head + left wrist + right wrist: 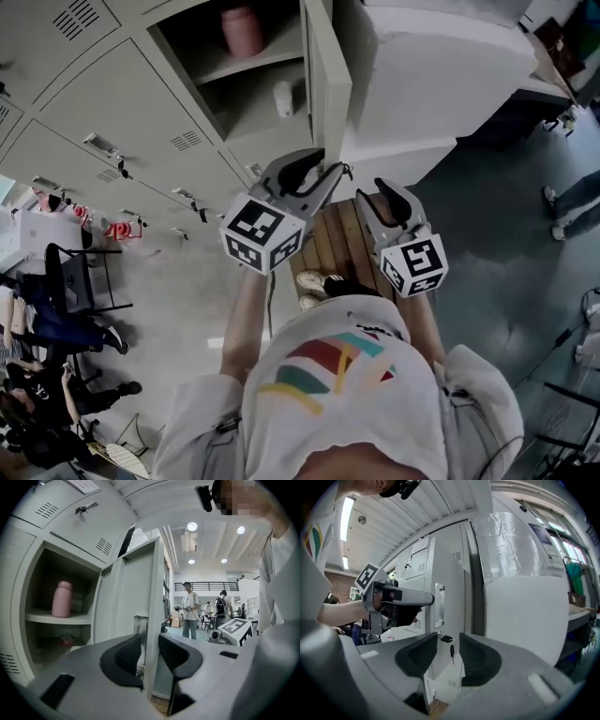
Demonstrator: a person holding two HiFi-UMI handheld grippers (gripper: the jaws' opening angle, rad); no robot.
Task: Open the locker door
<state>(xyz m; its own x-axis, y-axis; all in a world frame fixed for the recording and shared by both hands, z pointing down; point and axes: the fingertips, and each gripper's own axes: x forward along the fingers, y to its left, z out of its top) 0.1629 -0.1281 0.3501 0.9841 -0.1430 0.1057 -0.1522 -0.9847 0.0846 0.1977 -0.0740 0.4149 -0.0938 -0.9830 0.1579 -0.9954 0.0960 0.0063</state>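
Left gripper view: left gripper point(151, 654) clamps the wide-open locker door point(133, 592) by its edge.
Right gripper point(449, 656) empty, jaws apart; next, likely letting go.

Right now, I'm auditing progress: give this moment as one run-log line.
grey metal locker door: open | left gripper: clamped on door edge | right gripper: open, empty | pink bottle: on locker shelf
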